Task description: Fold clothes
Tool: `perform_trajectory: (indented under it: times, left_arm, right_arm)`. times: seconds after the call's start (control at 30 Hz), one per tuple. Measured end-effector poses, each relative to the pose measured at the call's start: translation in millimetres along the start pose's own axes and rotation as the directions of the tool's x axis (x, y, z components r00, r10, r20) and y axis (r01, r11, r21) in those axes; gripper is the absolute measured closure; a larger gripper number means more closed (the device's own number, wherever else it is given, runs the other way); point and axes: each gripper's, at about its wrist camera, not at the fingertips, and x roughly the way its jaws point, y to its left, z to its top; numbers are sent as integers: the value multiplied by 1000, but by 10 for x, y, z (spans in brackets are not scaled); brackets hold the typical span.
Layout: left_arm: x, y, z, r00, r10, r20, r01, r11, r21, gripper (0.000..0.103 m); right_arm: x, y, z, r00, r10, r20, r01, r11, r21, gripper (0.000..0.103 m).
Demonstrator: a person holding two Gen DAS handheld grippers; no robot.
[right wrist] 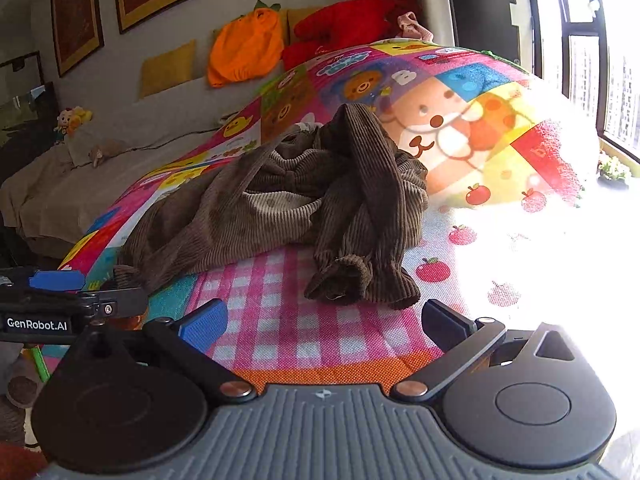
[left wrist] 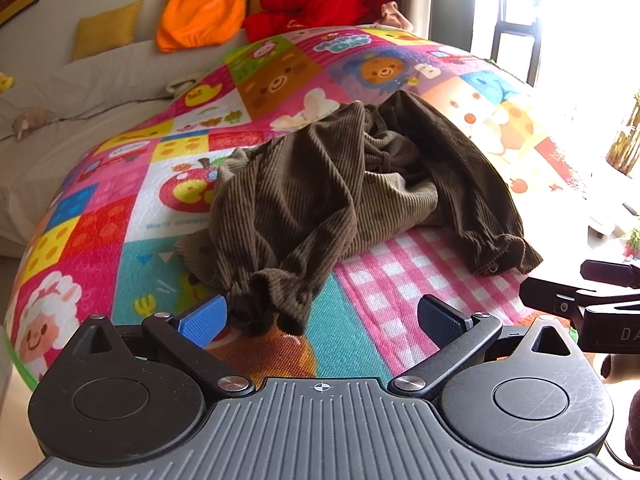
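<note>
A crumpled brown corduroy garment [left wrist: 340, 188] lies in a heap on a colourful cartoon play mat [left wrist: 168, 248]. In the left wrist view my left gripper [left wrist: 322, 322] stands open. One gathered cuff [left wrist: 272, 300] of the garment lies between its blue pads, close to the left pad [left wrist: 204, 320]; no pad presses on it. In the right wrist view the same garment [right wrist: 280, 204] lies ahead, and its other cuff [right wrist: 356, 284] rests on the pink check patch just beyond my open right gripper [right wrist: 324, 322], which holds nothing.
The mat [right wrist: 304, 332] covers a bed with a beige sheet [left wrist: 52, 148] at the left. Orange [left wrist: 200, 12] and red [left wrist: 320, 4] plush toys and yellow cushions [left wrist: 106, 30] line the far wall. A bright window [right wrist: 600, 60] washes out the right side.
</note>
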Motion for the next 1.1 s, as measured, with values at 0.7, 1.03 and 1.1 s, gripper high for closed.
perform_trajectory:
  times: [0.7, 1.03, 1.1]
  left_arm:
    - [99, 91, 43, 996, -5, -87, 1, 999, -47, 0]
    - [126, 99, 26, 994, -9, -107, 4, 999, -50, 0]
    - [129, 100, 24, 994, -10, -110, 4, 999, -50, 0]
  right_arm:
    - [38, -34, -23, 1000, -11, -12, 11, 999, 48, 0]
    - [69, -83, -53, 999, -15, -29, 17, 998, 67, 0]
    - [76, -90, -58, 999, -17, -33, 19, 997, 71, 0]
